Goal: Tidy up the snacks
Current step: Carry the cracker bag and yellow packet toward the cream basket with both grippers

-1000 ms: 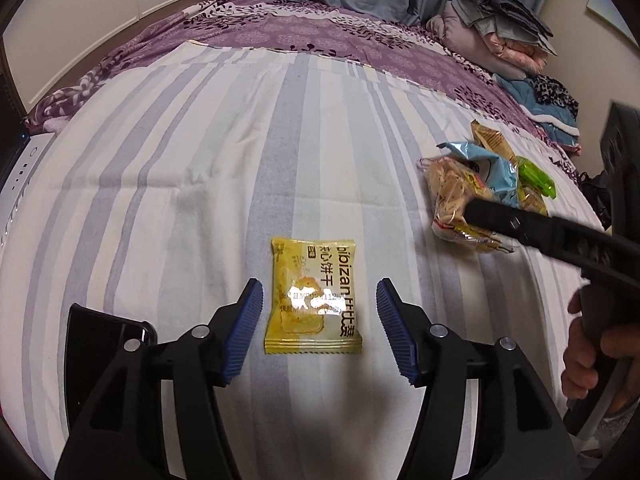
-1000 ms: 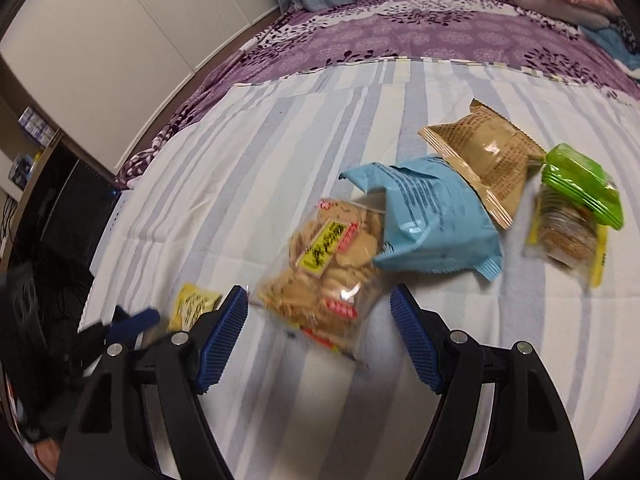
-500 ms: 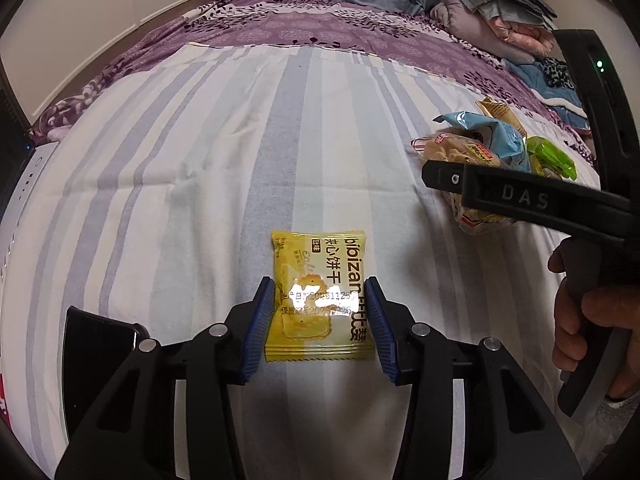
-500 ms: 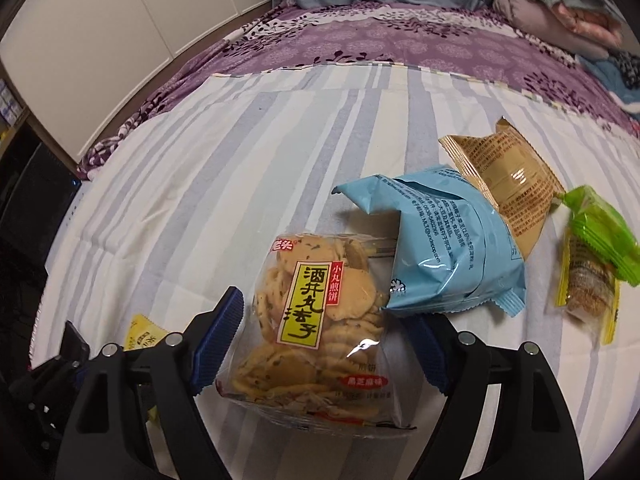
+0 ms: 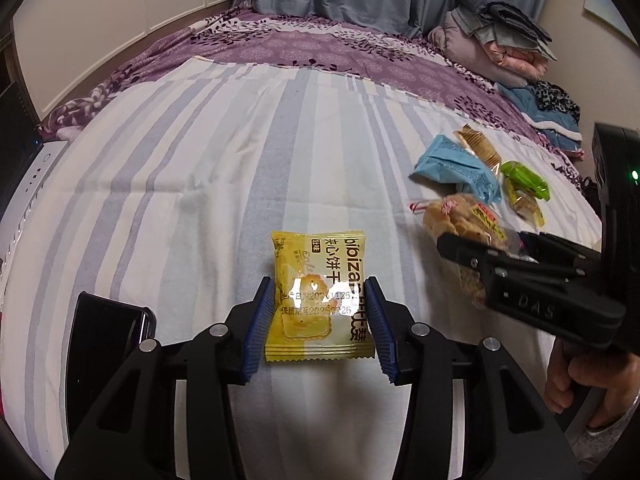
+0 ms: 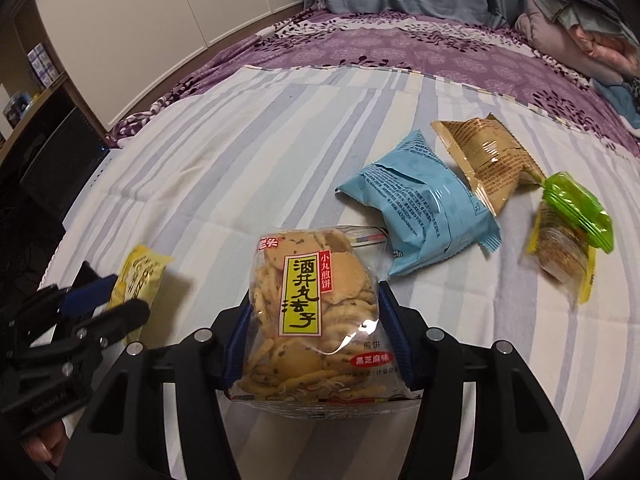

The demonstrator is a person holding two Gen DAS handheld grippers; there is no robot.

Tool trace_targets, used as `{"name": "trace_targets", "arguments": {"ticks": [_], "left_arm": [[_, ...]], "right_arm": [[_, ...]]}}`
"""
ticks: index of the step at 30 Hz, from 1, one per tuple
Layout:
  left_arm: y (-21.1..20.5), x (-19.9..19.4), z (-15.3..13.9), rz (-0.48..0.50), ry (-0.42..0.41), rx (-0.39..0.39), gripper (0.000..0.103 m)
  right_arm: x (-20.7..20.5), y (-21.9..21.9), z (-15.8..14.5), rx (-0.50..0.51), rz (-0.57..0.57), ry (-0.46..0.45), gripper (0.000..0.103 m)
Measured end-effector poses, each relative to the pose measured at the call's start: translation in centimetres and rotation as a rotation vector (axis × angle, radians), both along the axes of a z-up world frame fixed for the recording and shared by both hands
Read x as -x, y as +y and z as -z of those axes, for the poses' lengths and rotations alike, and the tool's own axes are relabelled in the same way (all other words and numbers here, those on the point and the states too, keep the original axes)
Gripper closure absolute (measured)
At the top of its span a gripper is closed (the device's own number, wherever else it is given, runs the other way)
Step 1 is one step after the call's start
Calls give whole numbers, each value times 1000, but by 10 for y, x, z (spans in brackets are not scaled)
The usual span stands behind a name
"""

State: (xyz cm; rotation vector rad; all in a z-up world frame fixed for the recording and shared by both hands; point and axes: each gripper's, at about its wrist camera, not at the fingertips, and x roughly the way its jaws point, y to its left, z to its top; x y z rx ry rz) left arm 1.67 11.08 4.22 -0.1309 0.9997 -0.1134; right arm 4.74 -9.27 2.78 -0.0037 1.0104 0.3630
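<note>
Bed with blue-and-white striped sheet (image 5: 192, 184): carries all snacks. Clear bag of round sesame crackers (image 6: 312, 316): clenched between right tongs (image 6: 316, 336), near bed's front. Light blue foil packet (image 6: 424, 208), tan foil packet (image 6: 484, 156), green-and-yellow wrapped snack (image 6: 568, 228): clustered just beyond. Small yellow biscuit packet (image 5: 318, 300): flat on sheet, grasped at both sides by left tongs (image 5: 320, 322).

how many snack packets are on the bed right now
5: yellow biscuit packet in the left gripper, rice cracker bag in the right gripper, then blue bag, brown bag and green-topped packet beyond.
</note>
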Motion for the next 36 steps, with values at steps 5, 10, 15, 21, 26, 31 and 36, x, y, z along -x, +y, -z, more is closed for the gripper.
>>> {"name": "trace_targets", "arguments": {"ticks": [5, 10, 15, 21, 26, 31, 36], "left_arm": [[-7, 4, -13, 10, -27, 8, 56], [-20, 9, -23, 32, -43, 8, 56], [-39, 13, -34, 65, -63, 4, 56], [-62, 19, -45, 107, -85, -6, 56], [-84, 25, -56, 150, -105, -20, 56], [-108, 29, -67, 194, -127, -25, 56], [-131, 33, -75, 237, -141, -34, 56]], "right_arm": [[18, -17, -17, -9, 6, -34, 46], [36, -43, -30, -18, 36, -58, 46], [52, -77, -41, -38, 92, -76, 46], [68, -118, -56, -62, 168, -113, 46], [84, -158, -74, -79, 244, -159, 46], [101, -200, -89, -91, 333, -204, 46], [116, -240, -99, -99, 419, -240, 46]]}}
